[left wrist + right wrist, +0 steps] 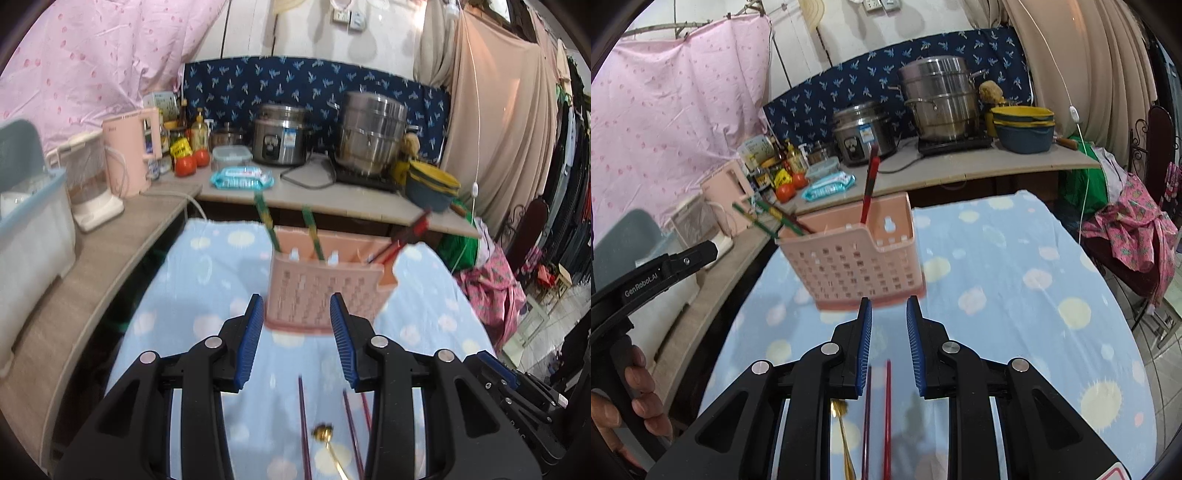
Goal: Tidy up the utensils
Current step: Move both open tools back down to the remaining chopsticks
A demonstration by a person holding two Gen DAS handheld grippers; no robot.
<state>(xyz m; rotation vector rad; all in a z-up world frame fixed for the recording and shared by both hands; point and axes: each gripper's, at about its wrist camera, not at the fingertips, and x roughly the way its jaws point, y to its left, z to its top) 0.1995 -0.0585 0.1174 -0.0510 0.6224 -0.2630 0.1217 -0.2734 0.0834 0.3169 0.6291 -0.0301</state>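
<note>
Pink utensil basket (325,291), on the blue dotted cloth (207,280) toward its far edge; holds green chopsticks (266,221) and a red pair (868,188). Loose dark-red chopsticks (886,413) and what looks like a gold spoon (328,443) near the cloth's near edge. Left gripper (295,339) and right gripper (888,347): fingers apart, holding nothing

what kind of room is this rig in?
Likely a small home kitchen corner: a steel rice cooker and stacked steel steamer pot sit on a counter, with clothes hanging on a rack beside it.
</note>
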